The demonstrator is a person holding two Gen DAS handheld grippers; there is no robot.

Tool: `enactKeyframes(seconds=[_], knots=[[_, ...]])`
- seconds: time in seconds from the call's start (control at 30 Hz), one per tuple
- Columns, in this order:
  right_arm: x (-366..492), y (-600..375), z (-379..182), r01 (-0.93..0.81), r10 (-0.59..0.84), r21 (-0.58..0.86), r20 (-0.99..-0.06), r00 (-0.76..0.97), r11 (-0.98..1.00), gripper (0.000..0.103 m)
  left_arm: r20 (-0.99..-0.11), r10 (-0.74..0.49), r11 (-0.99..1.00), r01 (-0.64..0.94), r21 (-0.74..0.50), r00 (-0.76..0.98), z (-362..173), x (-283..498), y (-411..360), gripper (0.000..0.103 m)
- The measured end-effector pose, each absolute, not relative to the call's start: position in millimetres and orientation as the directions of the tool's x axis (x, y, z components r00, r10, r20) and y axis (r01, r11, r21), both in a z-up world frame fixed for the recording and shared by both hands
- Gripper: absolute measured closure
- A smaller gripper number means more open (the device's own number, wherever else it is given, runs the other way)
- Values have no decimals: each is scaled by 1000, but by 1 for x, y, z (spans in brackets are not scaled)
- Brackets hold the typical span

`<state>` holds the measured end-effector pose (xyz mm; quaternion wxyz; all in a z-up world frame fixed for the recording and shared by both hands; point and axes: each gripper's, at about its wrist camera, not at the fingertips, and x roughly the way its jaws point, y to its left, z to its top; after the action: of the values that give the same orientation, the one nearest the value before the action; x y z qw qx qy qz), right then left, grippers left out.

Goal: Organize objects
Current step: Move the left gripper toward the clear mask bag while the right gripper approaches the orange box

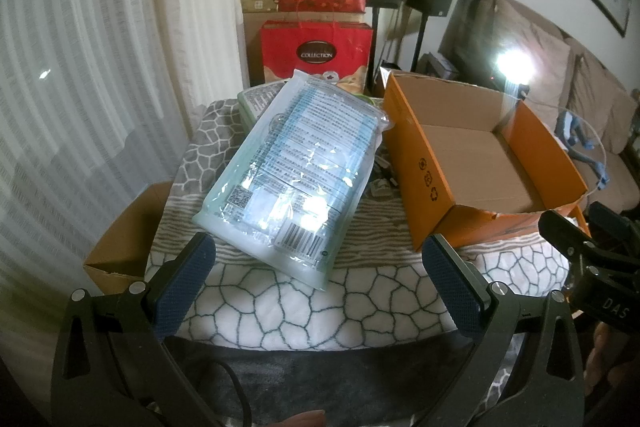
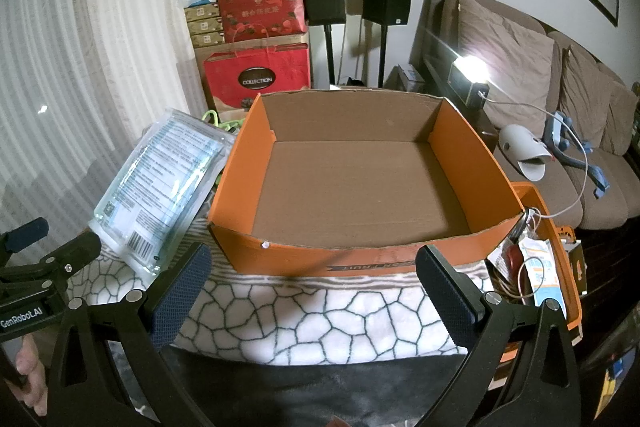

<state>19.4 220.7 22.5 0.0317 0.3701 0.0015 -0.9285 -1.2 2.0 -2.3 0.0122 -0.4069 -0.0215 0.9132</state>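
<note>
A clear plastic pack with pale blue contents and a barcode lies tilted on the patterned blanket, its near end just ahead of my left gripper. The left gripper is open and empty. An empty orange cardboard box sits right of the pack. My right gripper is open and empty, just in front of the box's near wall. The pack also shows in the right wrist view, left of the box. The box shows in the left wrist view too.
A small brown box stands at the blanket's left edge. A second orange tray with cables and packets sits right of the box. Red gift bags and stacked boxes stand behind. A sofa is at right.
</note>
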Motion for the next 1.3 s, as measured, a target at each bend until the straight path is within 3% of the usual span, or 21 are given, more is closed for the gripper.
enactKeyframes(seconds=[1.3], knots=[[14, 228, 18, 55, -54, 20, -691, -721, -998, 0, -744, 40, -999, -10, -45, -667, -5, -4, 2, 0]])
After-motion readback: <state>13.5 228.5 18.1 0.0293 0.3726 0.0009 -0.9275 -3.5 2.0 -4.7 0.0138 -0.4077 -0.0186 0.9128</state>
